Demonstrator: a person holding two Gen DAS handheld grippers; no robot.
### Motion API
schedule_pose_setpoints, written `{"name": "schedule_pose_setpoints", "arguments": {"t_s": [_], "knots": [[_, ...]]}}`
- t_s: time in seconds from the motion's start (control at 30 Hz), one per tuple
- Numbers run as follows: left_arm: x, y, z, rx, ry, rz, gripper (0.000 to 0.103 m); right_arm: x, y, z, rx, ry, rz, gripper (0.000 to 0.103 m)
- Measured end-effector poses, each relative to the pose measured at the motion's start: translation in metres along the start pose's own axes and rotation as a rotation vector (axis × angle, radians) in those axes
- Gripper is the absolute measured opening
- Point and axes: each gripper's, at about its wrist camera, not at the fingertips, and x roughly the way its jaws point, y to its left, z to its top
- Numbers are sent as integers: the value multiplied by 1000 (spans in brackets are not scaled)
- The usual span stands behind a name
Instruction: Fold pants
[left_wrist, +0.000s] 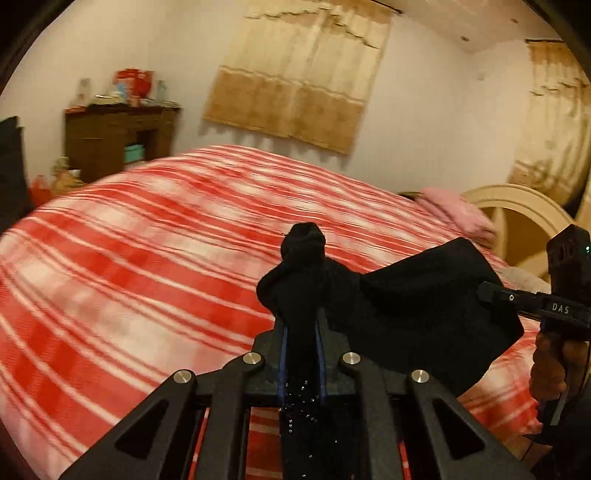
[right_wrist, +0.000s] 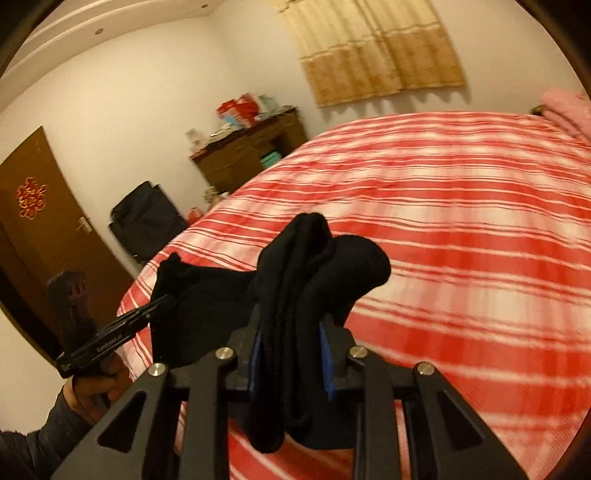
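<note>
Black pants (left_wrist: 417, 306) hang bunched between both grippers above the red-and-white striped bed (left_wrist: 147, 258). My left gripper (left_wrist: 301, 325) is shut on a bunched edge of the pants, which bulges out past the fingertips. My right gripper (right_wrist: 291, 332) is shut on another thick fold of the pants (right_wrist: 310, 266). The cloth stretches between the two. The right gripper also shows at the right edge of the left wrist view (left_wrist: 517, 299), and the left gripper shows at the left of the right wrist view (right_wrist: 147, 314). How the legs lie is hidden in the bunching.
A pink pillow (left_wrist: 458, 210) and a cream headboard (left_wrist: 517, 199) are at the bed's right end. A brown dresser (right_wrist: 251, 151) with boxes stands by the far wall, a black bag (right_wrist: 147, 221) and a brown door (right_wrist: 48, 229) beyond the bed's left side.
</note>
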Motion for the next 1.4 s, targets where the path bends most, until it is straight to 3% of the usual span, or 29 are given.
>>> {"name": "schedule_pose_setpoints", "arguments": {"t_s": [0.2, 0.37, 0.6, 0.73, 0.8, 0.87, 1.0, 1.17, 1.4], "knots": [[16, 37, -14, -23, 27, 112, 12, 71, 18, 8, -41, 31, 39, 29], [33, 46, -27, -16, 59, 151, 15, 101, -10, 2, 34, 66, -1, 29], [50, 37, -33, 74, 113, 229, 43, 113, -35, -5, 112, 126, -42, 30], [51, 40, -35, 73, 115, 268, 61, 116, -43, -10, 151, 140, -58, 33], [50, 45, -36, 55, 115, 285, 73, 116, -47, -12, 159, 142, -65, 37], [50, 49, -36, 33, 118, 298, 78, 118, -52, -13, 173, 151, -72, 49], [48, 48, -38, 35, 132, 314, 82, 115, -60, -16, 190, 156, -64, 53], [40, 49, -41, 28, 153, 334, 83, 109, -57, -15, 170, 151, -123, 67], [9, 47, -42, 12, 122, 405, 83, 58, -68, -18, 208, 73, -245, 78]]}}
